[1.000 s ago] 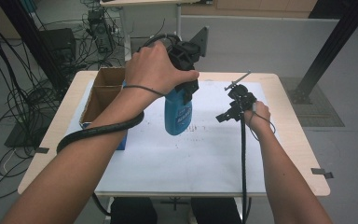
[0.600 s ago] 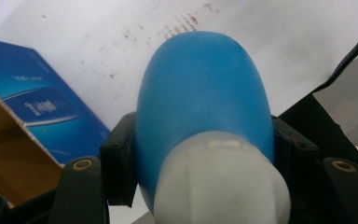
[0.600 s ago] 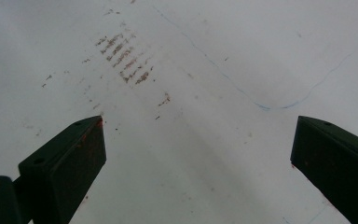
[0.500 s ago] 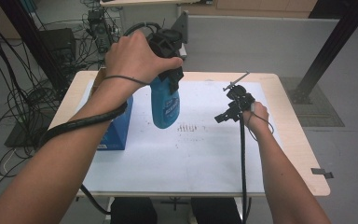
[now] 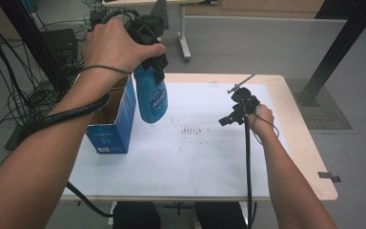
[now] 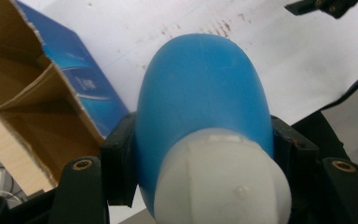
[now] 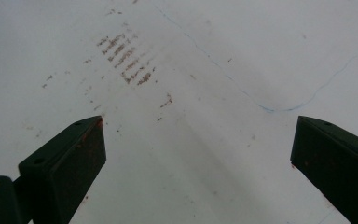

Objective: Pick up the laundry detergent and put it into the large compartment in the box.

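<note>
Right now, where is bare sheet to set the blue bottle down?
Free: the white sheet between the blue carton and the right tongs, around the brown smudges. Crowded: the left edge by the carton, where the left tongs hold the blue bottle.

The high view looked down and forward; both gripper views sat close, sharing the white sheet (image 5: 171, 157) at 12 o'clock.

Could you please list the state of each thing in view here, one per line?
Blue bottle: lifted off the table, upright, white cap on, beside the box.
Cardboard box: open at the top, standing on the table.
Left tongs: shut on the blue bottle.
Right tongs: open, nothing between the jaws, above the stained white sheet.
</note>
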Demonstrator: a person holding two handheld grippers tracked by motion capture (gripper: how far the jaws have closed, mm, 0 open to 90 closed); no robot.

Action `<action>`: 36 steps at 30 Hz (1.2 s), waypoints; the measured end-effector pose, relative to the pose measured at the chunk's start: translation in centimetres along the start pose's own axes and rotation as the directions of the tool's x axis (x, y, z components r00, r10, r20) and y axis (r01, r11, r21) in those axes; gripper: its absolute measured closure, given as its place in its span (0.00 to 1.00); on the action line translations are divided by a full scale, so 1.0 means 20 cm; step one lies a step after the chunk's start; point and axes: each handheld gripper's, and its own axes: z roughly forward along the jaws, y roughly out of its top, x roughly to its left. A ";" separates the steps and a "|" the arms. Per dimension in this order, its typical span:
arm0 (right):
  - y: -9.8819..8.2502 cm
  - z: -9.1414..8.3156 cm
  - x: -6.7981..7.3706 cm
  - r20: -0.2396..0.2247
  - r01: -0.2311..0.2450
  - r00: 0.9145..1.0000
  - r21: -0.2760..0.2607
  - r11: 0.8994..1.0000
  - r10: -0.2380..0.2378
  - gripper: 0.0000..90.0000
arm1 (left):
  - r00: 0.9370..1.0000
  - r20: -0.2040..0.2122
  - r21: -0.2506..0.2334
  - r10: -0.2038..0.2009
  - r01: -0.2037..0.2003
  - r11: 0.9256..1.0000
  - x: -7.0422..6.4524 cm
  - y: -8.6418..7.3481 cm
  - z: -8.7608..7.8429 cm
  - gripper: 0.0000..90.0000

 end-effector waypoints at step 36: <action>-0.01 0.02 -0.01 -0.012 0.003 1.000 -0.014 1.000 -0.003 0.04 | 0.950 -0.043 -0.042 -0.310 0.308 0.950 0.46 -0.18 -0.11 0.42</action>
